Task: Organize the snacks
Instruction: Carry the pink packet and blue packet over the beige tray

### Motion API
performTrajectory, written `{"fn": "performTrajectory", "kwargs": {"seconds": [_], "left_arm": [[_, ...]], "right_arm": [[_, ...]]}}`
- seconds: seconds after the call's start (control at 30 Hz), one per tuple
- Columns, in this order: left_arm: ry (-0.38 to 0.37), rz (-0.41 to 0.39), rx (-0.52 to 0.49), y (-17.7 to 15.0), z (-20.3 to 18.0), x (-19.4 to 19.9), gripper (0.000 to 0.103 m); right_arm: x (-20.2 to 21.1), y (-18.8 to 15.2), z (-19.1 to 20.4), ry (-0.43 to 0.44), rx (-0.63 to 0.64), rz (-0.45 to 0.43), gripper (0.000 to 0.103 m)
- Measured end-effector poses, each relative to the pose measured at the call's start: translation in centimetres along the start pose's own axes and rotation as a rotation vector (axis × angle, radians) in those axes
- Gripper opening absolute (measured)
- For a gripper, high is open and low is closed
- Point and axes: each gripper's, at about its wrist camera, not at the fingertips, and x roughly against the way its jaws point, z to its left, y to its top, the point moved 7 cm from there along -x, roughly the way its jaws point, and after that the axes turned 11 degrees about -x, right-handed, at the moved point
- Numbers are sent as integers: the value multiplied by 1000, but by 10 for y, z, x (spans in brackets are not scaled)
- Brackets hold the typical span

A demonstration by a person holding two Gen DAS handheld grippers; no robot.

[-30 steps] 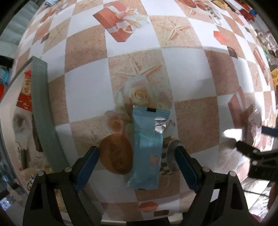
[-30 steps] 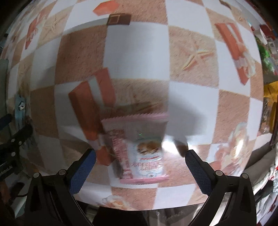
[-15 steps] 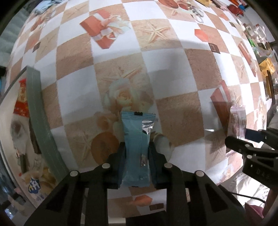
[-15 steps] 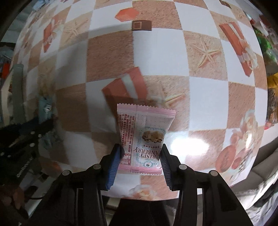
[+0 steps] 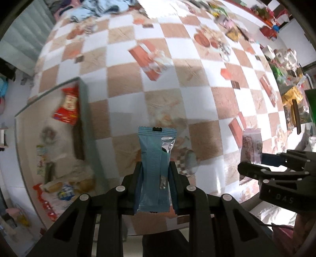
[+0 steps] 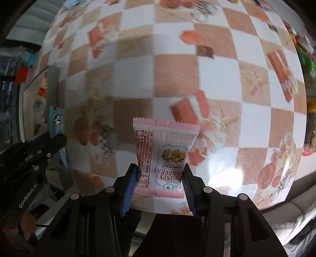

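My left gripper (image 5: 155,168) is shut on a long light-blue snack packet (image 5: 155,158), which hangs lifted above the checked tablecloth (image 5: 167,87). My right gripper (image 6: 160,171) is shut on a pink cranberry snack packet (image 6: 164,154), also held off the table. In the left wrist view the right gripper (image 5: 256,162) shows at the right with the pink packet (image 5: 251,144). In the right wrist view the left gripper (image 6: 51,138) stands at the left with the blue packet (image 6: 56,122). A grey-rimmed tray (image 5: 84,110) with several snacks lies on the left.
A red packet (image 5: 68,106) and other wrapped snacks lie inside the tray. More snacks and bottles crowd the table's far right edge (image 5: 276,55). Cloth lies at the far end (image 5: 94,9). The table's near edge runs just below both grippers.
Both grippers closed on their packets, the left on the blue one, the right on the pink one. Both then rose, lifting the packets off the cloth; the tray came further into view.
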Motion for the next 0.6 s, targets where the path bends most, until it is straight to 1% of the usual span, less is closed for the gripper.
{"fn": "performTrajectory", "kwargs": {"seconds": [0.07, 0.1, 0.13, 0.2, 0.23, 0.3, 0.33, 0.37, 0.6], "left_arm": [[12, -15, 20, -7, 11, 12, 27], [16, -21, 31, -2, 13, 16, 27], [24, -29, 45, 0, 15, 18, 27], [36, -49, 70, 3, 28, 27, 27], [41, -62, 87, 1, 35, 33, 27], [51, -85, 115, -2, 45, 39, 27], [59, -97, 131, -3, 51, 42, 27], [65, -104, 144, -5, 57, 45, 27], [90, -140, 253, -20, 104, 57, 27]], "right_arm": [[6, -3, 8, 3, 30, -15, 46], [9, -3, 11, 3, 42, -20, 46], [13, 2, 11, 3, 58, -26, 46], [19, 4, 26, -2, 91, -39, 46], [33, 14, 31, -2, 102, -42, 47], [38, 17, 46, -5, 133, -54, 47], [37, 26, 56, -7, 146, -57, 47], [39, 27, 63, -7, 163, -63, 47], [41, 27, 117, -18, 270, -88, 47]]}}
